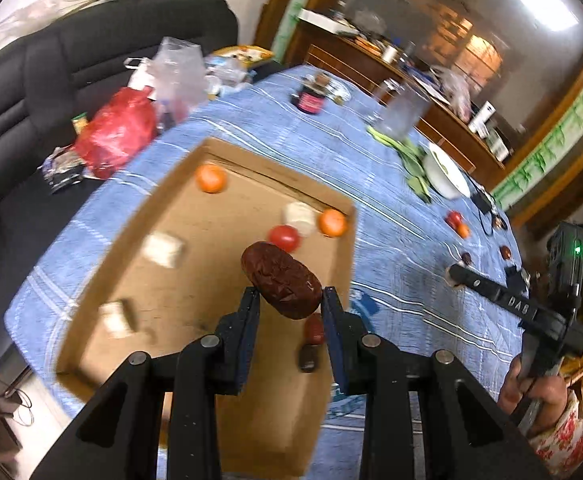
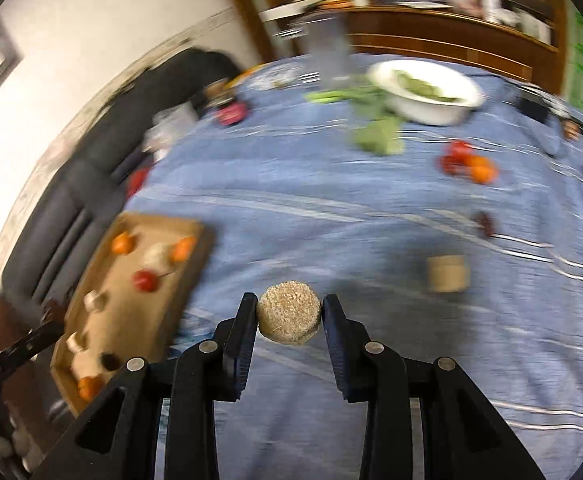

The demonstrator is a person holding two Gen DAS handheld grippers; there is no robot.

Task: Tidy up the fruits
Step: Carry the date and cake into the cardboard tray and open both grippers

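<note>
I'm tilting my left tool (image 1: 290,294) steeply down over the shallow cardboard tray (image 1: 179,280), pads pinching a wrinkled, dark-red oblong date (image 1: 281,285) held in the air above the tray floor. My right tool (image 2: 290,314) is angling down over the blue striped cloth on the counter (image 2: 331,208), gripping a round, grainy tan puck (image 2: 289,314) by its sides. Farther off in the tray are glossy oranges (image 1: 210,178), a red tomato (image 1: 284,238) and pale blocks (image 1: 162,249); beyond sits a white bowl (image 2: 427,94).
</note>
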